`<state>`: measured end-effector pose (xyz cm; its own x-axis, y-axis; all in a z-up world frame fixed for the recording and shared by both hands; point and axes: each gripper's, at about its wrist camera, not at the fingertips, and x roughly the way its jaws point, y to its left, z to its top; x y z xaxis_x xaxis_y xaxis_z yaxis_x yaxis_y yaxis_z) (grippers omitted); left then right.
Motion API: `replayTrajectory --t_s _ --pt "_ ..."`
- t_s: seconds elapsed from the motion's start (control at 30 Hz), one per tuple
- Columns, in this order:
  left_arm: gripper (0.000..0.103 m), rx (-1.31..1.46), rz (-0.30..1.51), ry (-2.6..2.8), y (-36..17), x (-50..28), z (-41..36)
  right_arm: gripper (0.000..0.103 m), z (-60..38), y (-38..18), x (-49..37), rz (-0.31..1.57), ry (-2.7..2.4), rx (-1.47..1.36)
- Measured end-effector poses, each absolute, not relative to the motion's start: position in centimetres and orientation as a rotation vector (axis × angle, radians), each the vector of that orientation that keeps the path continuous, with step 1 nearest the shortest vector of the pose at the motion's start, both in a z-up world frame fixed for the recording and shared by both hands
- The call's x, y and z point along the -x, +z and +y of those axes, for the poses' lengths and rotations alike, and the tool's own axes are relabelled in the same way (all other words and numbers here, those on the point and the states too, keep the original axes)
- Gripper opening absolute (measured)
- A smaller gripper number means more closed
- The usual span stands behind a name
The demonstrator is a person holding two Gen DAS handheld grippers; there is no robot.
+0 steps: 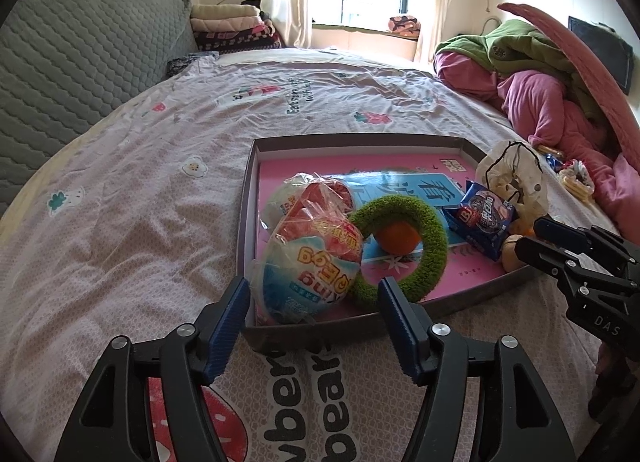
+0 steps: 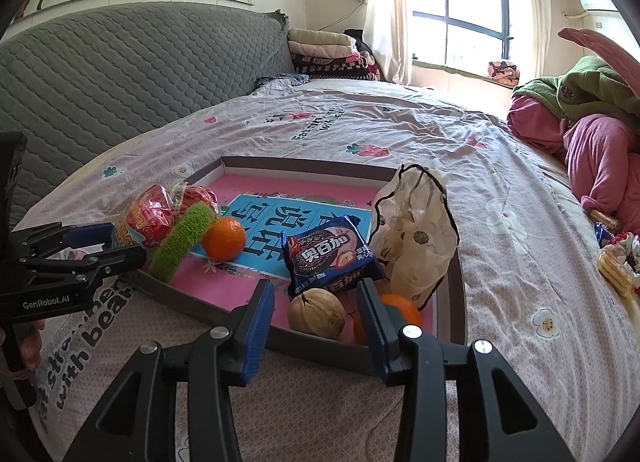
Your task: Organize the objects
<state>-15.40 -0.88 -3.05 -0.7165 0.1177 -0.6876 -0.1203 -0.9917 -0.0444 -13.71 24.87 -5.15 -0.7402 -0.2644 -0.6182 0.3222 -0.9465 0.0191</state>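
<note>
Left wrist: the left gripper [image 1: 312,304] stands spread, pinching nothing, over the tray [image 1: 400,316] edge where an egg [image 1: 308,262] marked "Egg", a green ring [image 1: 404,246] and an orange [image 1: 398,238] lie. "DAS" marks the right gripper [image 1: 532,238].

Right wrist: jaws apart, empty, a walnut [image 2: 316,318] beyond them (cookie pack [image 2: 332,258] behind). The other gripper reads "GenRobot.AI"; bedsheet [image 2: 280,402], "with bear".

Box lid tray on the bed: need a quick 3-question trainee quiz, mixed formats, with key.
1. True or false: the orange lies outside the tray.
2. What sits nearest between the right gripper fingers? A) walnut B) green ring C) cookie pack
3. Fill in: the left gripper is ___ (open/shut), its fingers either side of the egg-shaped snack bag.

Key: 1 false; 2 A; 3 open.
</note>
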Motion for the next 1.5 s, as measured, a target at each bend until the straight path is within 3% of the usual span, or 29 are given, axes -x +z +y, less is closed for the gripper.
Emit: replayTrajectory --t_s 0.93,1.3,1.5 --pt "0.076 1.028 -0.047 2.867 -1.0 13.3 -1.3 0.059 24.9 -2.8 12.3 0.104 -2.695 -0.799" --pt "0.079 0.992 -0.062 2.912 -0.1 12.1 -1.4 0.072 24.6 -1.0 10.8 0.113 -2.718 -0.703" --pt "0.08 0.981 -0.045 2.932 0.1 11.2 -1.1 0.073 25.0 -1.0 10.1 0.107 -2.755 -0.697"
